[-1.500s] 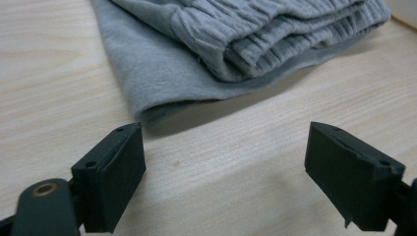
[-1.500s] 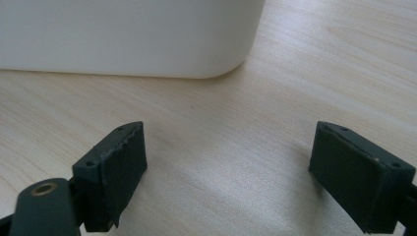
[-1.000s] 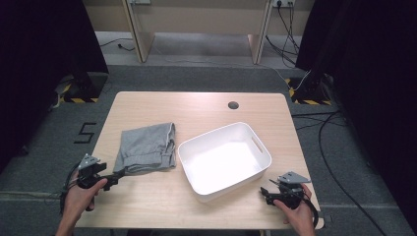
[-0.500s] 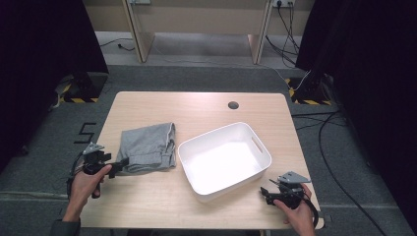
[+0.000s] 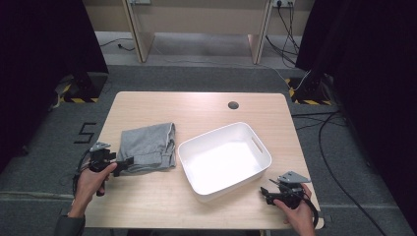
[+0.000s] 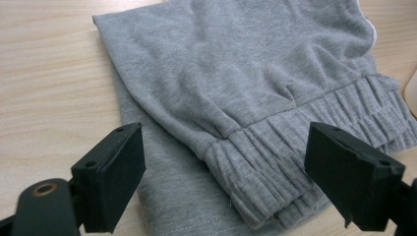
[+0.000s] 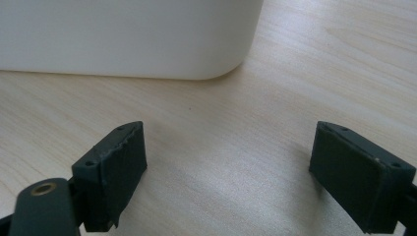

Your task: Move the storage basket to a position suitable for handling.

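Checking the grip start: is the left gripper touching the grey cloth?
Cannot tell. In the left gripper view the open left gripper straddles the grey cloth, pads unpressed.

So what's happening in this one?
A person at a wooden table holds a gripper in each hand. The left gripper is at the near corner of a folded grey garment, jaws open around its ribbed band, not yet gripping. The right gripper rests open on the table near the corner of an empty white tub, holding nothing. The garment lies on the table beside the tub, not in it.
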A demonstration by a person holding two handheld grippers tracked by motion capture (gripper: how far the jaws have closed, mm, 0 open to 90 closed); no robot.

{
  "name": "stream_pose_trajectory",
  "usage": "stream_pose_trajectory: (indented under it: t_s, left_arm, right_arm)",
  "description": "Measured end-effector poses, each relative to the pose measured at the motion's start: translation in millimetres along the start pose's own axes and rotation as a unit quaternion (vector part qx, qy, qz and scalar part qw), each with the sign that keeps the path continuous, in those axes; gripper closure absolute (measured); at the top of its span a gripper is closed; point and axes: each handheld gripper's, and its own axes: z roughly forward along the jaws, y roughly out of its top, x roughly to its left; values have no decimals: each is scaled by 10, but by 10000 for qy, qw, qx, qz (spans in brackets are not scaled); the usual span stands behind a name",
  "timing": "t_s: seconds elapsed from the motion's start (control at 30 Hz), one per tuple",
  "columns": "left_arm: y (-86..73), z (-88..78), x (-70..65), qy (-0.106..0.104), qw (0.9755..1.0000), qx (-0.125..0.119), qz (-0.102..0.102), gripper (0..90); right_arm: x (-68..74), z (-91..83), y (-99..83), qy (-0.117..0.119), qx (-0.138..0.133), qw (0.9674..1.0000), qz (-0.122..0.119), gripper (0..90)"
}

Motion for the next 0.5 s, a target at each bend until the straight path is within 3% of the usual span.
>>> stream_pose_trajectory:
  t_s: [0.2, 0.3, 0.5]
  left_arm:
    - [-10, 25, 6, 30, 10000, 29, -29, 150]
    - [1, -20, -53, 125, 9998, 1, 165, 150]
    - [58, -124, -285, -11, 9990, -192, 412, 150]
  right_arm:
    - [0, 0, 0, 2, 2, 10000, -6, 147]
    - [0, 0, 0, 2, 2, 10000, -6, 147]
    - [0, 1, 2, -1, 6, 10000, 9, 147]
